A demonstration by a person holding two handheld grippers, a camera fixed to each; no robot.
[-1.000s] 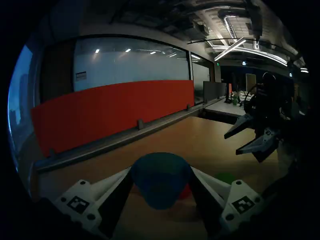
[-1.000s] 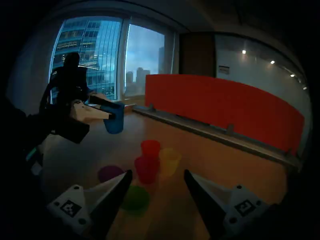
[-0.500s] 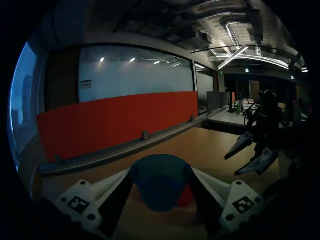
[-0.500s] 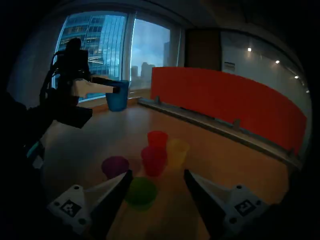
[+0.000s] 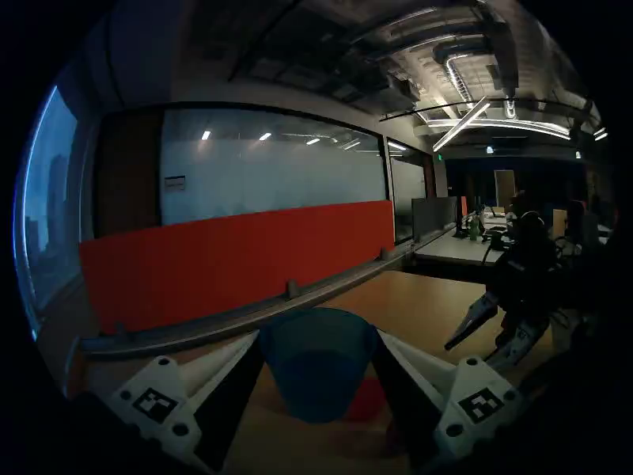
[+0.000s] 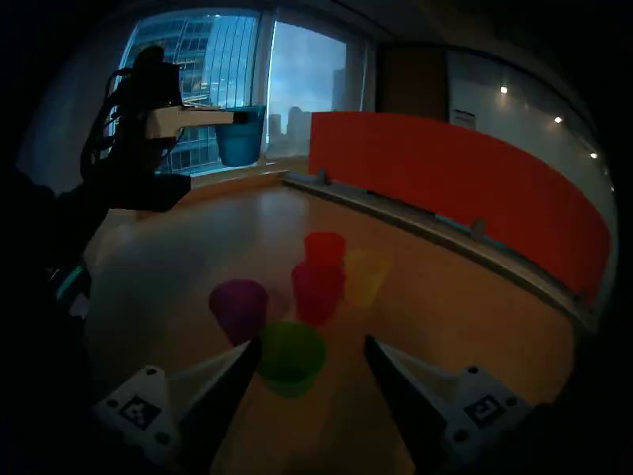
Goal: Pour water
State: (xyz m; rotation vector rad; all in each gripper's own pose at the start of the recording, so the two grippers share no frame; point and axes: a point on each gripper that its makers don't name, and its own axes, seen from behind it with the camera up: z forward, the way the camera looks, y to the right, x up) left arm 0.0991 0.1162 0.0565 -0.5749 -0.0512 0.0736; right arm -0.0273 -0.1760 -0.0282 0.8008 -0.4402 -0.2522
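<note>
Left fingers: the left gripper (image 5: 318,336) was clenched on the blue cup (image 5: 316,372), one finger on each side wall. The cup was upright, likely to keep the water in until it reached a target.
Blue cup: held well above the worktop (image 6: 475,332), at 10 o'clock in the right gripper view and apart from the other cups.
Right fingers: the right gripper (image 6: 310,343) was released and grasping nothing, low over the worktop, perhaps ready to steady a receiving cup.
Receiving cups: the green cup (image 6: 291,358) stood just past the right fingertips. The purple cup (image 6: 239,305), two red cups (image 6: 316,289) and the yellow cup (image 6: 365,273) clustered beyond it, mouths up.
Change over one second: the blue cup had risen from 9 towards 10 o'clock in the right gripper view. In the left gripper view, the right gripper had sunk from 3 to 4 o'clock.
</note>
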